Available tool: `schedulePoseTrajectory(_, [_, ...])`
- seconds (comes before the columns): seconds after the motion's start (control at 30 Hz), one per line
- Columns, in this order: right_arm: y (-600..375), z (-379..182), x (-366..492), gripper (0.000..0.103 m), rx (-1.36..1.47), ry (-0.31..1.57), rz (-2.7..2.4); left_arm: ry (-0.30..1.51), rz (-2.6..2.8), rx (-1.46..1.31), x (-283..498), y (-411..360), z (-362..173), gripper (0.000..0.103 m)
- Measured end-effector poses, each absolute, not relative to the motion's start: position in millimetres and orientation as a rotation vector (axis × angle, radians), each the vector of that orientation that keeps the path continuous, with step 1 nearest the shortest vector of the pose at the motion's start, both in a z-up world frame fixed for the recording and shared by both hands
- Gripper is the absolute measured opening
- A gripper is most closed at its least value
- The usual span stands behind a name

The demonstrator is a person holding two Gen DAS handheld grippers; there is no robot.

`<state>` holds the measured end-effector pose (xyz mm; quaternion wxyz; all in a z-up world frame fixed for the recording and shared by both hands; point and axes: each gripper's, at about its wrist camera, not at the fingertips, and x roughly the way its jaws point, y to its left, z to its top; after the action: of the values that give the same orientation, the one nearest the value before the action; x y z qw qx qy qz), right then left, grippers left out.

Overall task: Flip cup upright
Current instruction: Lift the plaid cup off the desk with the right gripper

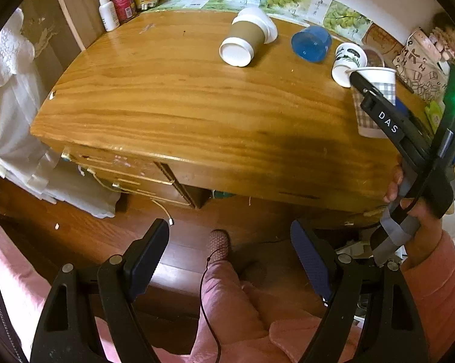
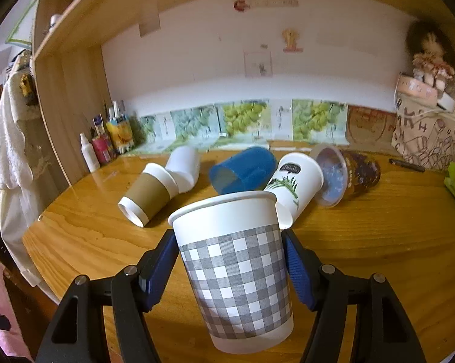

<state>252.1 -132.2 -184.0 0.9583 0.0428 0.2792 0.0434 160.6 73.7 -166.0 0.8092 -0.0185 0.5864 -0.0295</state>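
Right now my right hand-held gripper (image 2: pixel 230 267) clamps the checked cup (image 2: pixel 233 272) mouth-up, tilted above the table (image 2: pixel 363 242); squeezing harder could crumple it, while my left hand-held gripper (image 1: pixel 227 260) hangs spread apart.

checked cup (image 2: pixel 236 272): in the left wrist view my right gripper (image 2: pixel 230 269) covers a strip of its side.
leaf-print cup (image 2: pixel 291 187): lower part hidden behind the checked cup's rim.
brown jar (image 2: pixel 348 175): label too blurred to read.
white cup (image 2: pixel 185 166): partly behind the sleeved cup (image 2: pixel 150 192).
wall papers (image 2: pixel 257 63): print too small to tell.
my left gripper (image 1: pixel 229 254): arms cut off by the bottom edge.
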Motion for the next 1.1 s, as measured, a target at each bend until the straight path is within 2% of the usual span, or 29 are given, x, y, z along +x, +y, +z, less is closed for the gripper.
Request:
schedulePoseTrajectory(0.27, [-135,-199,230,0.069,0.128,0.472,0.06,1.291,-0.04,-0.007,146,68,-175,0.085])
schedulePoseTrajectory(1.1, [-150,-221,228,0.071,0.223,0.408,0.033,1.338,-0.08,0.11,140,25,-183,0.085])
